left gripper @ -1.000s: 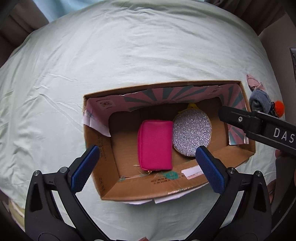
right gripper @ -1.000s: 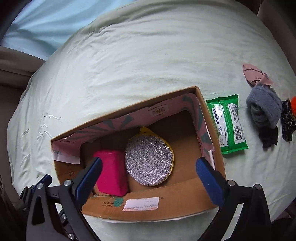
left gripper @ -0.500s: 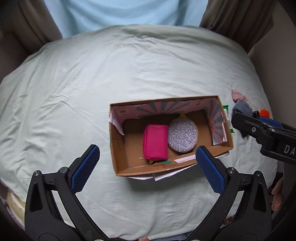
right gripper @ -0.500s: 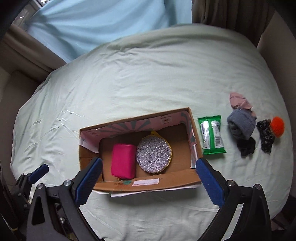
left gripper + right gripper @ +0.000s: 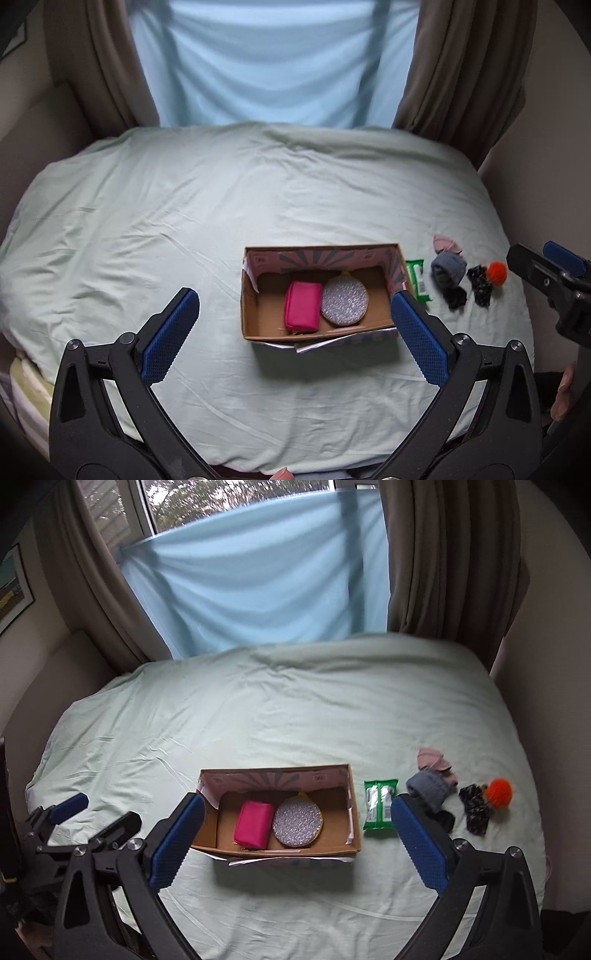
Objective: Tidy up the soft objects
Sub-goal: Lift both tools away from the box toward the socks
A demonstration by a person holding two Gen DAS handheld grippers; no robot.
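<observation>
Left wrist: left tongs [image 5: 291, 317] apart, empty, above bed [image 5: 184, 221]; cardboard box [image 5: 251, 314] holds pink pouch [image 5: 302, 311] and glitter disc [image 5: 344, 305].
Right wrist: right tongs [image 5: 295, 832] apart, empty; wipes pack [image 5: 378, 803], grey sock [image 5: 428, 786], orange pompom [image 5: 498, 792] beside box on bed.

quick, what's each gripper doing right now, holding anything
left gripper: open, holding nothing.
right gripper: open, holding nothing.

Left tool [image 5: 295, 314] and right tool [image 5: 297, 819] both raised, side by side, jaws spread wide, nothing held.
</observation>
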